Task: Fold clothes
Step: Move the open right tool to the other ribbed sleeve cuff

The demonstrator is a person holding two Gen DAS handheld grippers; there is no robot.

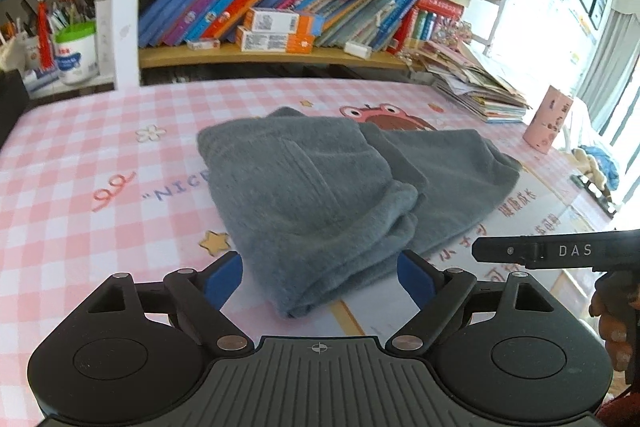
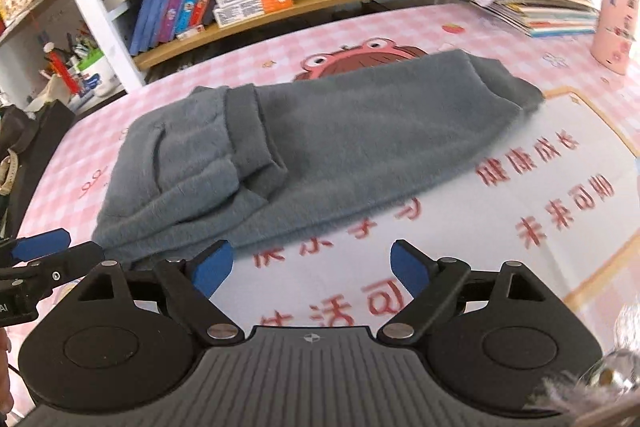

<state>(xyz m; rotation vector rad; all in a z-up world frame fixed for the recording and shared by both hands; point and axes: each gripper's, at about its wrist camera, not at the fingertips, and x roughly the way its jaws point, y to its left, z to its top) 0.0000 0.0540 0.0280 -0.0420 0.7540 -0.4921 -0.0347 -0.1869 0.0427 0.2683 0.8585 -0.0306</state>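
Observation:
Grey fleece pants [image 1: 320, 187] lie partly folded on the pink checked table cover [image 1: 80, 155], the left part doubled over the rest. My left gripper [image 1: 320, 275] is open, just in front of the near folded edge, touching nothing. My right gripper [image 2: 310, 265] is open and empty, a little in front of the pants [image 2: 320, 147], over the printed mat. The right gripper's body shows at the right edge of the left wrist view [image 1: 560, 251]; the left gripper's fingertips [image 2: 40, 245] show at the left edge of the right wrist view.
A bookshelf [image 1: 280, 55] full of books stands behind the table. A pile of booklets [image 1: 480, 87] and a pink cup [image 1: 550, 123] sit at the back right. A white tub with pens [image 1: 76, 55] stands at the back left.

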